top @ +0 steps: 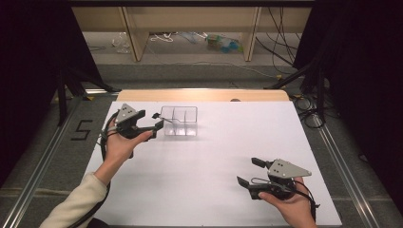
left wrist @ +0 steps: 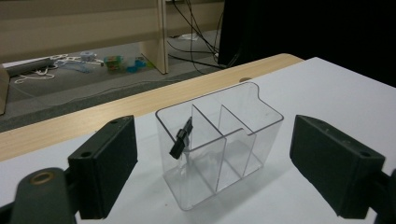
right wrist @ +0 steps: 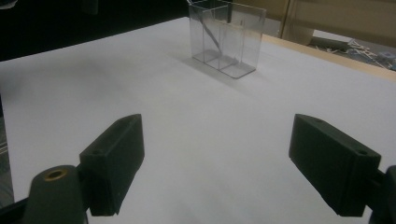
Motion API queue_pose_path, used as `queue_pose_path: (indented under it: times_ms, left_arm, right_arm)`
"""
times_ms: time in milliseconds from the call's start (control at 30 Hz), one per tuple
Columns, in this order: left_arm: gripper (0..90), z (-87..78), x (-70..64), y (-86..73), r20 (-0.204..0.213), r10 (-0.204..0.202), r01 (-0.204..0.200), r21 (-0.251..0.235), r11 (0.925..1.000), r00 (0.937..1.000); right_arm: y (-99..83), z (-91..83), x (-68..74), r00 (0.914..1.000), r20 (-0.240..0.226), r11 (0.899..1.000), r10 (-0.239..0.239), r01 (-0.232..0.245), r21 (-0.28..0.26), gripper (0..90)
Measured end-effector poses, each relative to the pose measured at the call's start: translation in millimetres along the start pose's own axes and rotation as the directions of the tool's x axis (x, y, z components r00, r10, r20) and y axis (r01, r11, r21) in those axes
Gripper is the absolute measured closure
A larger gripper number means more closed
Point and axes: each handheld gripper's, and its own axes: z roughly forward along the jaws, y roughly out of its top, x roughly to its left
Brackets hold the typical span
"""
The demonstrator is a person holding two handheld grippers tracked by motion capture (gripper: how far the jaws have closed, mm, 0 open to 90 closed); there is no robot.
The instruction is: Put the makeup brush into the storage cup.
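A lab recording bay: black curtains (top: 28,71), loose floor cables (top: 280,42), white-topped table (top: 214,161) on metal rails (top: 342,161).

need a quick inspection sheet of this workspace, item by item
surface: white table top, bare apart from the organizer; a wooden strip runs along its far edge
job's things: clear organizer with three compartments, upright; a small black clip-like piece leans inside its end compartment
clutter: nothing seen on the table
grippers: left hand-held gripper open, jaws facing the organizer, not touching it; right hand-held gripper open, holding nothing, over bare table near the front
cables: one trails from each gripper; more lie on the floor beyond the table
surroundings: wooden furniture legs, small litter on the floor, dark curtains on both sides
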Motion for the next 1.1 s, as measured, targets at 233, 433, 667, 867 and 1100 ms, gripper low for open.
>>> queue_pose_path:
  times_ms: [233,433,667,867,1100]
  left_arm:
    - [14.9,-7.4,-8.8,-4.7,0.049,0.025,-0.025,-0.016,0.9996,0.9985]
    - [15.0,-15.0,-15.1,-11.4,0.069,0.035,-0.032,-0.039,0.9987,0.9970]
    - [15.2,-31.5,-24.5,-19.1,0.111,0.064,-0.054,-0.091,0.9944,0.9918]
    - [15.2,-45.6,-34.4,-27.6,0.142,0.079,-0.058,-0.145,0.9877,0.9867]
    - [15.4,-61.5,-44.7,-37.8,0.170,0.101,-0.068,-0.187,0.9801,0.9803]
  right_arm:
    - [0.2,0.0,0.2,1.0000,0.002,1.000,0.001,-0.001,-0.002,19.1]
    - [1.2,-3.4,-0.1,0.9999,0.011,0.999,-0.002,0.002,0.035,19.1]
    - [1.3,-3.3,0.1,0.9999,0.015,0.999,-0.008,0.007,0.035,19.1]
    - [1.6,-3.4,0.0,0.9999,0.015,0.999,-0.006,0.005,0.032,19.1]
    - [1.3,-2.1,-0.2,1.0000,0.003,1.000,-0.008,0.008,0.009,19.1]
